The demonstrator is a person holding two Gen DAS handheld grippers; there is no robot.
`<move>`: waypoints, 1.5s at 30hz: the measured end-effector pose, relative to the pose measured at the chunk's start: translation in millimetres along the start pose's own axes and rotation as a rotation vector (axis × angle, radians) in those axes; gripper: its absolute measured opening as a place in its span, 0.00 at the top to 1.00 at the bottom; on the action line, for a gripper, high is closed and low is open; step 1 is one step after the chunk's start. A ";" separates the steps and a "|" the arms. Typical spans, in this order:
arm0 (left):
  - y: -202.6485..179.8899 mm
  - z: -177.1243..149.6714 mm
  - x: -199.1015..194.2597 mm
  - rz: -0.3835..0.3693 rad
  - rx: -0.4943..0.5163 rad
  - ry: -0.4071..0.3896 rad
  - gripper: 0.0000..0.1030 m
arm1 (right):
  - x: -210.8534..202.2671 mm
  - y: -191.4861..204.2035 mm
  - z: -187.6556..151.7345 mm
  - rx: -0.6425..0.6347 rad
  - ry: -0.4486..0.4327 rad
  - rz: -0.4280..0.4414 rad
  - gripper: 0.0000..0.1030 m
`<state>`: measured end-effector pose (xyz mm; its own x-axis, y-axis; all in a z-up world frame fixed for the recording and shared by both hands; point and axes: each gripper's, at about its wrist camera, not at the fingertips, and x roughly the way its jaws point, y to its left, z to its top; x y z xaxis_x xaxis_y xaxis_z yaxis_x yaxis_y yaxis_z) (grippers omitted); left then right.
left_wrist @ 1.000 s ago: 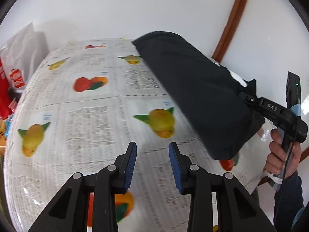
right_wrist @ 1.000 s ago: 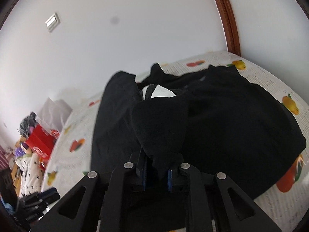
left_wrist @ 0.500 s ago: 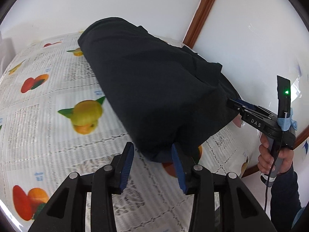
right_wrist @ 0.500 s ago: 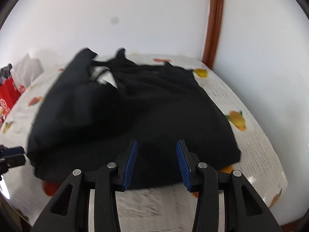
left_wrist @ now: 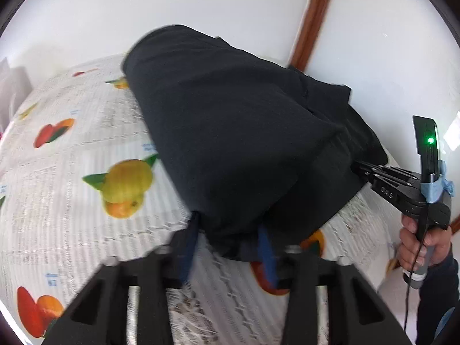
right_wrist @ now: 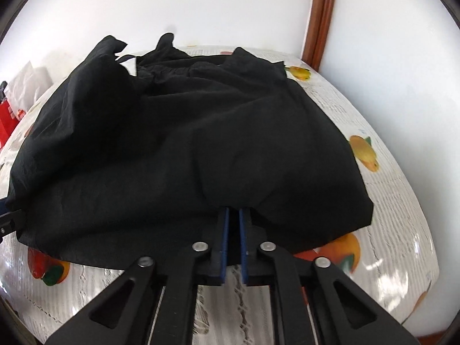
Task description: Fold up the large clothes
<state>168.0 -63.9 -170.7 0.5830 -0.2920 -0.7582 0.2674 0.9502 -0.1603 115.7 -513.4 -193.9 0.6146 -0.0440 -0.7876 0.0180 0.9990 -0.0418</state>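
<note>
A large black garment [left_wrist: 235, 132] lies spread on a table with a fruit-print cloth [left_wrist: 72, 178]. My left gripper [left_wrist: 228, 224] stands at its near corner. The cloth sits between the blue pads [left_wrist: 189, 244] while the jaws are closing, with a gap still showing. My right gripper [right_wrist: 234, 211] is shut on the near hem of the garment [right_wrist: 187, 143], its pads almost together with black fabric pinched between them. In the left wrist view the right gripper [left_wrist: 362, 169] bites the garment's right edge, held by a person's hand [left_wrist: 419, 244]. My left gripper [right_wrist: 8, 221] shows at the right wrist view's left edge.
A white wall and a brown wooden frame [right_wrist: 322, 14] stand behind the table. A red package [right_wrist: 7, 118] and a white bag [right_wrist: 26, 83] sit at the far left. The table's rounded edge [right_wrist: 402, 273] is close on the right.
My left gripper moved from bare tablecloth to the garment's corner and its jaws narrowed around it. My right gripper released a raised fold, opened, dropped to the near hem and shut on it.
</note>
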 end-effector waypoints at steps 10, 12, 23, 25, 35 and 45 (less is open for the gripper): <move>58.2 -6.5 -21.0 0.050 -0.099 -0.042 0.88 | 8.6 51.3 15.2 -0.071 0.003 0.113 0.98; 75.8 -8.5 -27.9 0.079 -0.129 -0.048 0.89 | 7.5 65.8 14.6 -0.084 0.001 0.155 0.98; 95.6 -18.2 -29.7 0.091 -0.176 -0.043 0.83 | -11.5 46.2 -15.4 -0.077 -0.002 0.177 0.98; 98.8 -14.3 -30.1 0.073 -0.186 -0.039 0.81 | -20.8 41.7 -18.7 -0.082 0.014 0.157 0.98; 98.9 -22.2 -40.9 0.011 -0.148 -0.044 0.50 | -44.2 89.3 48.5 -0.066 -0.077 0.349 0.31; 91.3 -9.7 -21.5 -0.019 -0.128 -0.023 0.40 | 10.8 115.9 84.4 0.090 0.043 0.462 0.28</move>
<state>172.5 30.2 -175.1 0.5964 -0.3113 -0.7399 0.1794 0.9501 -0.2551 190.9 -397.1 -155.4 0.5411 0.4068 -0.7361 -0.1799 0.9110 0.3712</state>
